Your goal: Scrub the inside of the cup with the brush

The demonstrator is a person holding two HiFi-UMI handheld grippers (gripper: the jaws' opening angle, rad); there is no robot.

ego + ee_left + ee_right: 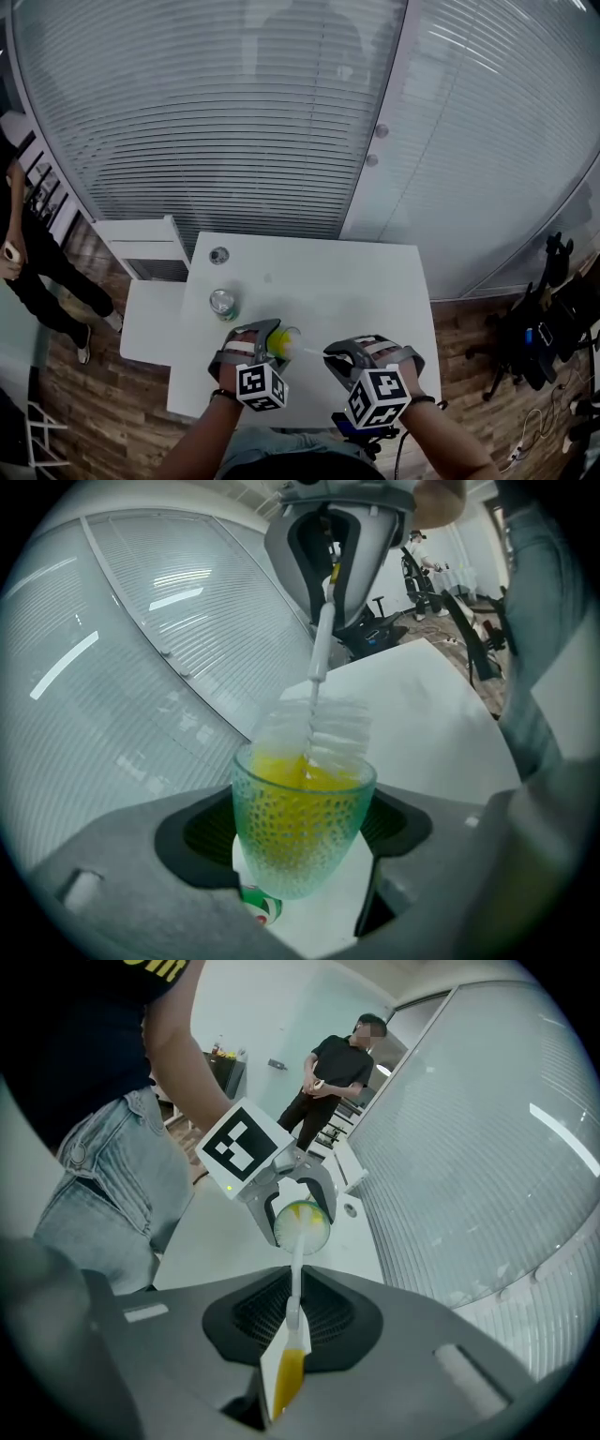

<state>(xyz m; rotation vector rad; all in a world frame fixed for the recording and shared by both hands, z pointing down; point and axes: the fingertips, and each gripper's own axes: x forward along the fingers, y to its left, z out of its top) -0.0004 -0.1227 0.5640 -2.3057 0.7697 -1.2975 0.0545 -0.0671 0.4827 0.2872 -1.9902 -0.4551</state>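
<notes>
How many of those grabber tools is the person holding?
2. The left hand-held gripper is clamped on the green cup. The right hand-held gripper pinches the brush by its handle, bristles dipping into that cup. None seem hidden.

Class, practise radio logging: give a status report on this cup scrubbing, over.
Left gripper shut on cup, tipped toward brush. Right gripper shut on brush handle, bristles partway into cup. Can on table, not in the way.

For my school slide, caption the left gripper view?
Left gripper holds a green cup with a white brush dipped inside.
</notes>
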